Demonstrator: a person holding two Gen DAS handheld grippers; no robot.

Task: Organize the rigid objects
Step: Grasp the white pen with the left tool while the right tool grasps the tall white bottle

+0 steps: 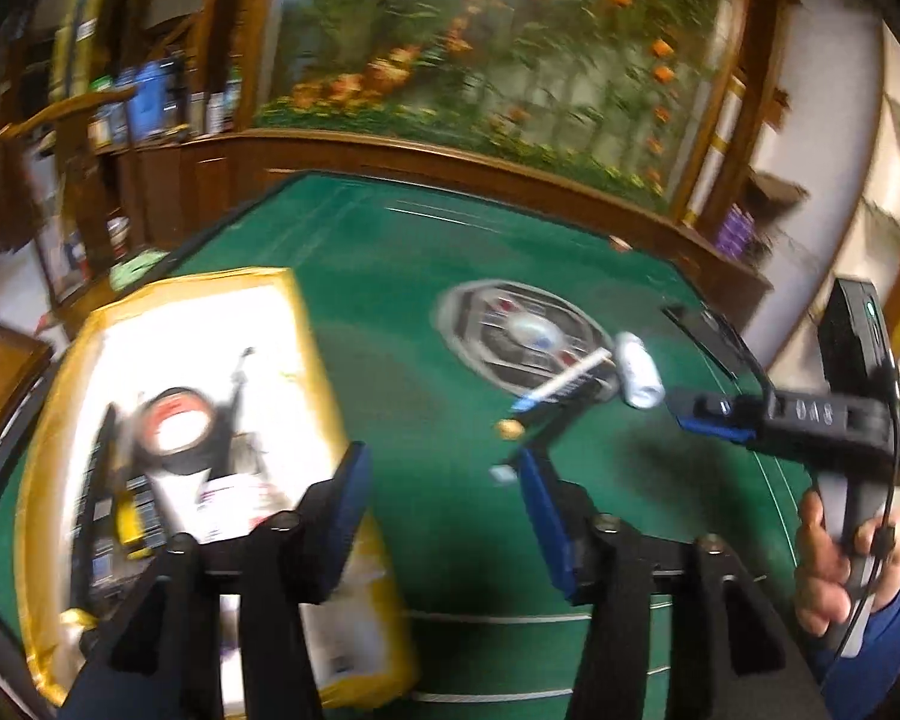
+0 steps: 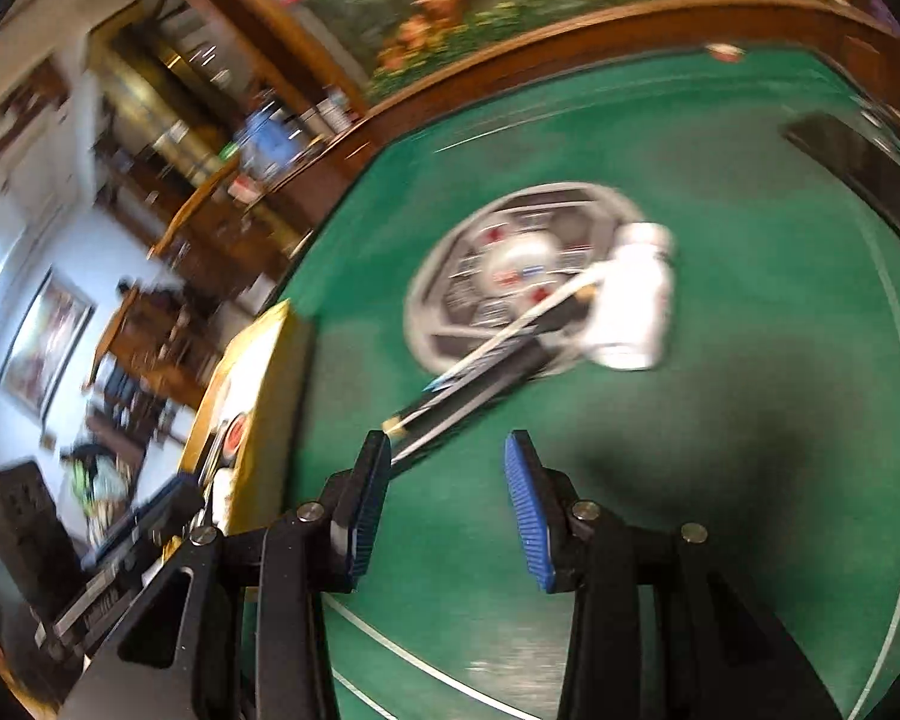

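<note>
Right wrist, box diagonal, bottle beside

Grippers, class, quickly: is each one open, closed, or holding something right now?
Left gripper: open, nothing between the jaws.
Right gripper: open, nothing between the jaws.

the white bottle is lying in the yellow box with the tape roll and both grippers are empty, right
Not quite. The white bottle lies on the green table, by the round centre panel, as the right wrist view shows. The tape roll is in the yellow box, and both grippers are empty.
</note>
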